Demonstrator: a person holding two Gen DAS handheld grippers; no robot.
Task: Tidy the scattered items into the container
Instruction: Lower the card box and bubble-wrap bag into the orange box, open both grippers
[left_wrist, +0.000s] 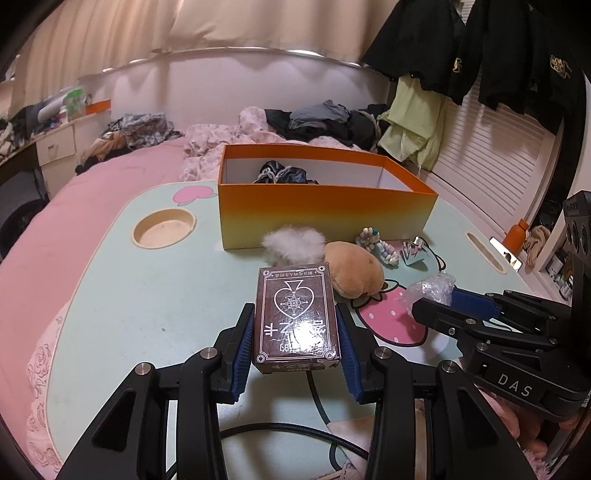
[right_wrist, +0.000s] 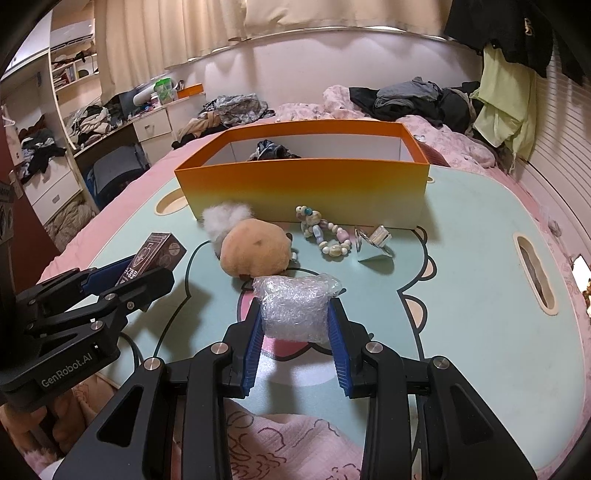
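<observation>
An orange box (right_wrist: 303, 192) is set at the far side of the lap table (right_wrist: 461, 295), with a dark cloth (right_wrist: 271, 151) already inside. Still loose before it are a tan plush toy (right_wrist: 255, 254), a bead string (right_wrist: 325, 236) and a small shiny piece (right_wrist: 373, 245). A card box (left_wrist: 295, 317) is clamped in the left gripper (left_wrist: 295, 345), and a bubble-wrap bundle (right_wrist: 295, 308) is gripped by the right gripper (right_wrist: 295, 332). Both appear just grasped; a lift over the wall and release inside is called for next.
</observation>
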